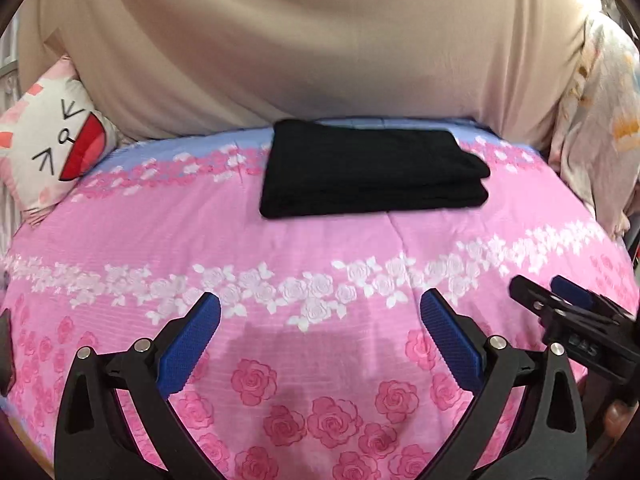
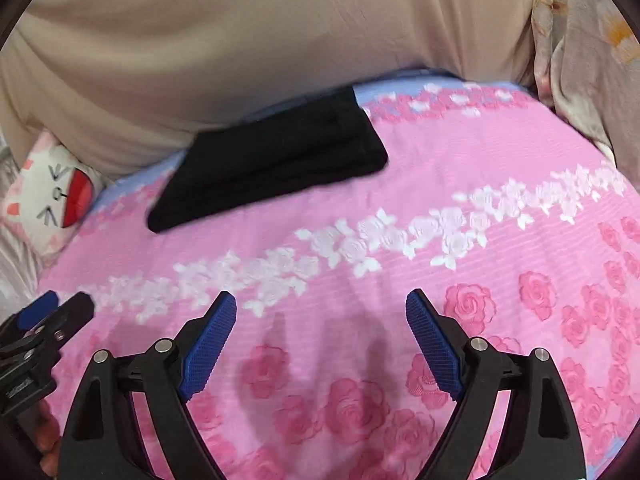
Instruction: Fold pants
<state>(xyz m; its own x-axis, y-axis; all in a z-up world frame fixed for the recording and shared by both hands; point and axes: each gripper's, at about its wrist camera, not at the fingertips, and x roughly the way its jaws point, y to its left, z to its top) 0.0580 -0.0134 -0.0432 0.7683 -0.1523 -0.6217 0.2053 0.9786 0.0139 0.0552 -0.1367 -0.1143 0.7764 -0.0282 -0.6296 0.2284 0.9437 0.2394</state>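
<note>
Black pants (image 1: 372, 170) are seen folded into a compact rectangle on the far part of the pink rose bedspread (image 1: 320, 248) (cat pillow (image 1: 52, 140) off left). Left claw (image 1: 320, 320) and right claw (image 2: 320, 320) are held apart, empty, above the bedspread.

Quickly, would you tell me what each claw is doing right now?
Left claw: open, holding nothing.
Right claw: open, holding nothing; the folded black pants lie apart from both.
</note>
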